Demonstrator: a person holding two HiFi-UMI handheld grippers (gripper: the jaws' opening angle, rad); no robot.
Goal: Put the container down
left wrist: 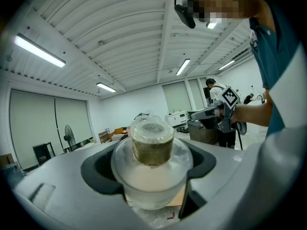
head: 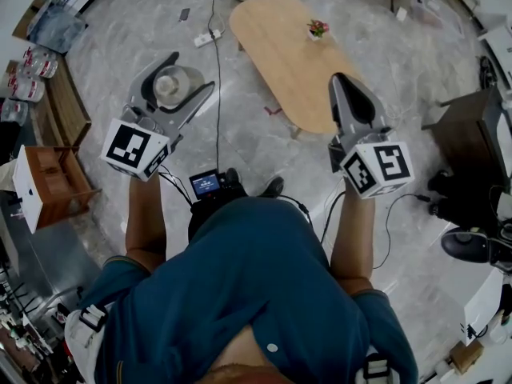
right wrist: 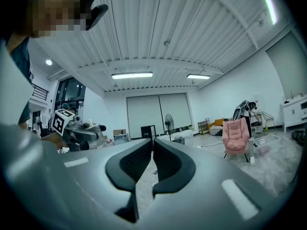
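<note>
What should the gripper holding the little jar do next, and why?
Probably move the left gripper forward and rightward over the wooden table. Its jaws clamp the container in the air above the floor, and the table ahead has bare space.

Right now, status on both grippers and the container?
Left gripper shut on container, held aloft. Right gripper shut, empty. Wooden table ahead, small plant on it.

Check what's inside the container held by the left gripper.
The container has a clear upper part that shows a brownish-olive mass inside. Lower down its wall is cloudy, so contents there cannot be made out, and the left gripper covers both flanks.
</note>
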